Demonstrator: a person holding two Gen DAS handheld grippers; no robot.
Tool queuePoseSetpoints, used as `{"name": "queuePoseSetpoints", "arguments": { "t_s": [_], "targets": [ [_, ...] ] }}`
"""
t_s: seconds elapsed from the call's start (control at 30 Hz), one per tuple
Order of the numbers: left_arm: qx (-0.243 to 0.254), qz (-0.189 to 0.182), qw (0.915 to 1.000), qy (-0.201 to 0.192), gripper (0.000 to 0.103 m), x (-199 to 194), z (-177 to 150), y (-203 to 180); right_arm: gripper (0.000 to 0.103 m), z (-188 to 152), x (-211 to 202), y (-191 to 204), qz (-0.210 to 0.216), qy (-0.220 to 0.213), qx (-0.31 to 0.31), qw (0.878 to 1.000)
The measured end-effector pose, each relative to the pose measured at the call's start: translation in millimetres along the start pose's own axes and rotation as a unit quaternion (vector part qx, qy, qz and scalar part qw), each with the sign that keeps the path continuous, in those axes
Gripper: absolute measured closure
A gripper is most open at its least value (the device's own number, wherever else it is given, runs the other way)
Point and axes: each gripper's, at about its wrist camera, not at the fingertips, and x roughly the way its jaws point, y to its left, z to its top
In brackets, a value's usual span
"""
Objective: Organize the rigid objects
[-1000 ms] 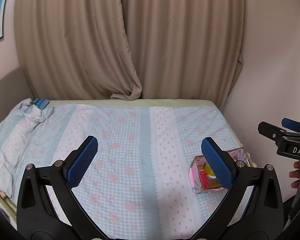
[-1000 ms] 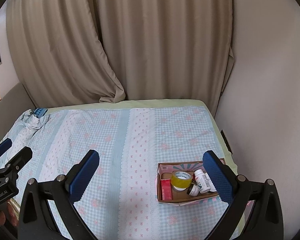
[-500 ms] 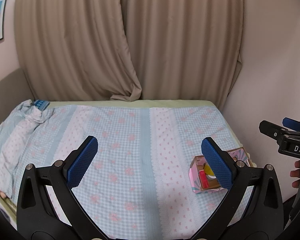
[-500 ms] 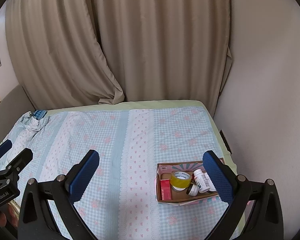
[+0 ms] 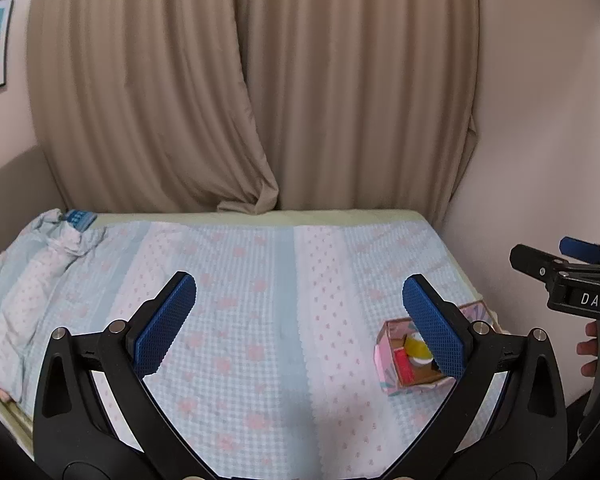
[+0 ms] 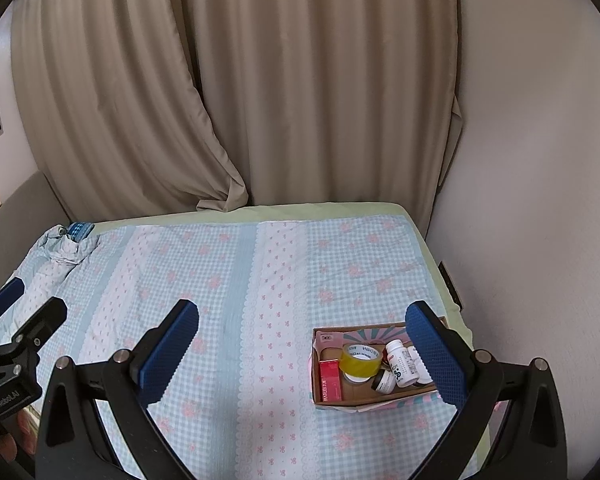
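A small cardboard box (image 6: 320,394) with pink patterned sides sits on the bed near its right edge. In it lie a yellow tape roll (image 6: 360,359), a red carton (image 6: 330,379), a white pill bottle (image 6: 401,363) and a small dark-lidded jar (image 6: 385,381). The box also shows in the left wrist view (image 5: 385,372), partly behind a finger. My right gripper (image 6: 302,342) is open and empty, above the bed to the box's left. My left gripper (image 5: 300,320) is open and empty over the middle of the bed.
The bed has a blue checked sheet (image 6: 228,280) with pink flowers. A bunched quilt (image 6: 60,250) and a blue packet (image 6: 79,231) lie at its far left corner. Beige curtains (image 6: 300,100) hang behind. A white wall (image 6: 540,200) runs along the right.
Both grippers stay open. The views have shifted only slightly; the right wrist view has risen a little.
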Motion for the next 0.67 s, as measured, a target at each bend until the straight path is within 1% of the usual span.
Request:
{"name": "queuePoseSetpoints", "arguments": {
  "t_s": [0.2,0.3,0.43,0.6,0.67],
  "targets": [
    [0.017,0.031,0.9991,-0.025,0.000,-4.0,0.3,-5.3,0.000,1.3,1.6,-1.7,-0.003,-0.005,0.002,1.000],
    [0.017,0.022,0.9994,-0.020,0.000,-2.8,0.1,-8.5,0.000,0.6,5.1,-0.9,-0.007,-0.003,-0.001,1.000],
    [0.000,0.005,0.9998,-0.017,0.000,-1.0,-1.6,-5.9,0.000,-1.0,7.9,2.0,-0.006,0.003,-0.003,1.000],
    [0.001,0.010,0.9997,-0.022,0.000,-0.6,-6.0,-2.8,0.000,-2.5,11.8,4.8,-0.007,0.008,-0.001,1.000],
    [0.001,0.014,0.9997,-0.018,0.000,1.5,-7.0,-1.2,0.000,-3.2,13.3,7.0,-0.008,0.011,-0.002,1.000]
  ]
}}
